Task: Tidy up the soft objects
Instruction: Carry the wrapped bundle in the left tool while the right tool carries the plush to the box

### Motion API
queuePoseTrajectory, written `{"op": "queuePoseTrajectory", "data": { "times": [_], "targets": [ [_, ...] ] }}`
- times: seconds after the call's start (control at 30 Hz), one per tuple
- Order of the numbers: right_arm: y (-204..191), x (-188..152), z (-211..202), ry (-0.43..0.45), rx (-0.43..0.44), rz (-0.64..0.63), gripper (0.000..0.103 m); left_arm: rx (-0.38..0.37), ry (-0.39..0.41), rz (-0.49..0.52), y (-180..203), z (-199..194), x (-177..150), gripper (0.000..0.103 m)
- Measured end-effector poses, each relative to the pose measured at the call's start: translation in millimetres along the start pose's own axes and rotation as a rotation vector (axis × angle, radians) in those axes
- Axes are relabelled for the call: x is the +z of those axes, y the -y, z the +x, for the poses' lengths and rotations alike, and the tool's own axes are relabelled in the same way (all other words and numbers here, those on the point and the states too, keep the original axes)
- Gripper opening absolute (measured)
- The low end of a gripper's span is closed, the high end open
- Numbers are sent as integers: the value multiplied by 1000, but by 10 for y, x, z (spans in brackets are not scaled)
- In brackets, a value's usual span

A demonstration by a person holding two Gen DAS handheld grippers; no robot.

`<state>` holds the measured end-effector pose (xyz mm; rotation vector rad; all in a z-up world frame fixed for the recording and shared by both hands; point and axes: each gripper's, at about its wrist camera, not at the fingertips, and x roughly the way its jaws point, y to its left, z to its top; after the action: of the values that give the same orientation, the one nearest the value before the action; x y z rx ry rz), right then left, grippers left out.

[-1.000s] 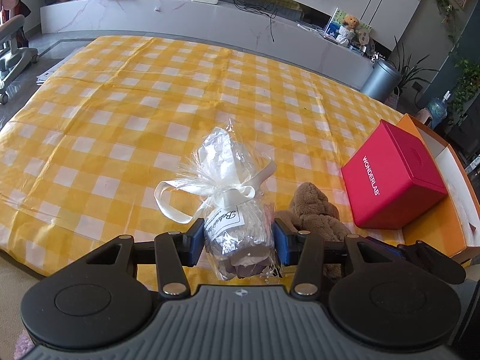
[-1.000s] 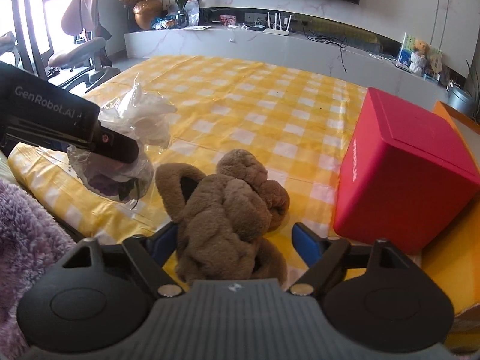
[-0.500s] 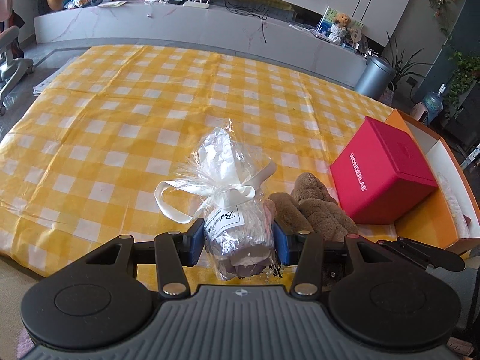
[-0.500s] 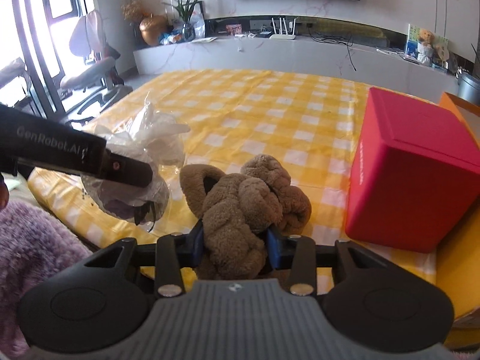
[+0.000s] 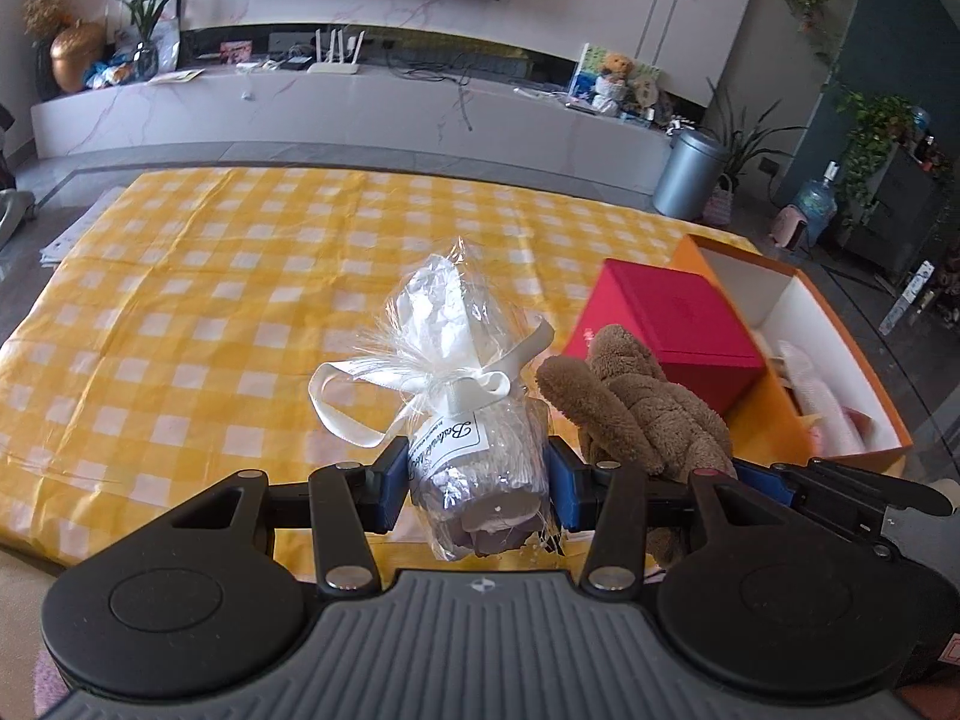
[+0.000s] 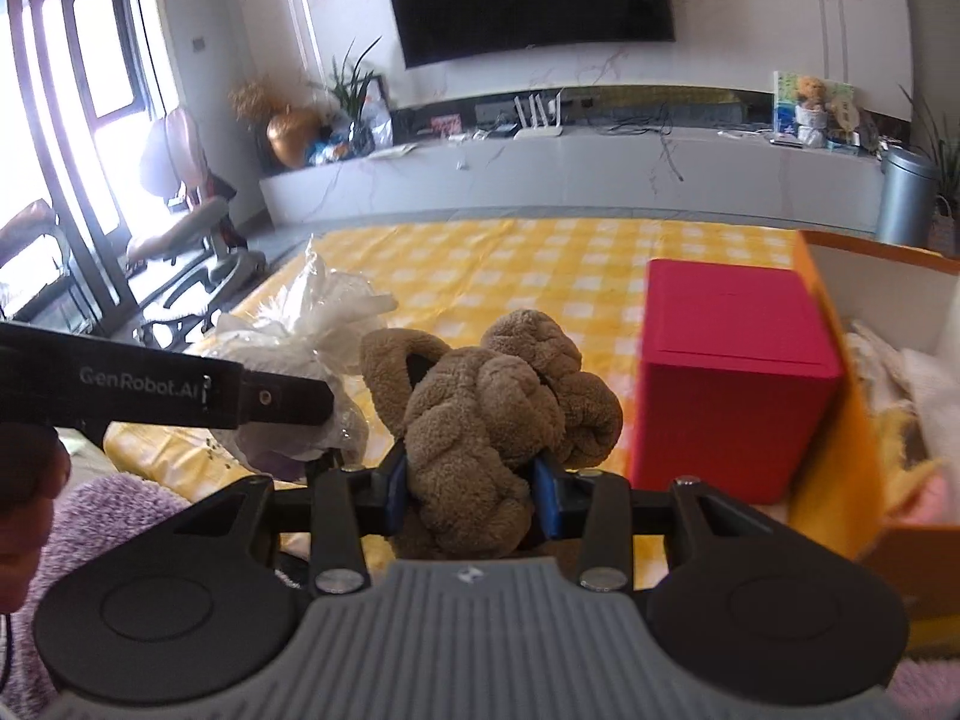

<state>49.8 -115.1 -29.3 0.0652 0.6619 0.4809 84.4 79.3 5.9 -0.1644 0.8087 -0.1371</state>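
My left gripper [image 5: 477, 495] is shut on a cellophane-wrapped bundle [image 5: 474, 444] tied with a white ribbon, held above the yellow checked cloth [image 5: 210, 312]. My right gripper [image 6: 474, 495] is shut on a brown plush toy [image 6: 486, 408], lifted off the cloth. The plush toy also shows in the left wrist view [image 5: 636, 408], just right of the bundle. The bundle shows in the right wrist view [image 6: 312, 348], left of the plush toy. An open orange box [image 5: 840, 324] with soft items inside stands at the right.
A red box [image 5: 672, 330] stands on the cloth against the orange box; it also shows in the right wrist view [image 6: 732, 360]. A purple fuzzy fabric [image 6: 102, 516] lies at the near left. A grey bin [image 5: 690, 180] and a long white cabinet [image 5: 360, 114] stand beyond the cloth.
My right gripper closed on the plush toy and lifted it. Both grippers rose with their loads; the orange box's inside has come into view.
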Motion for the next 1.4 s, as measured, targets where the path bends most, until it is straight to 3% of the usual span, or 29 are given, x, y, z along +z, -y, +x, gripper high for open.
{"op": "queuePoseTrajectory", "data": {
  "times": [0.43,0.7,1.03,1.4],
  "targets": [
    [458,-117,-842,157,-107,120,40,-78,44,114,698,-131,39,53],
    [891,-155,-1236,205,-201,167,40,-157,48,219,1263,-4,203,53],
    [1357,66,-1370,206,-298,87,41,-247,23,337,1858,415,459,53],
    [1944,458,-1145,137,-339,-23,41,-254,-4,464,2275,1015,733,53]
  ]
}}
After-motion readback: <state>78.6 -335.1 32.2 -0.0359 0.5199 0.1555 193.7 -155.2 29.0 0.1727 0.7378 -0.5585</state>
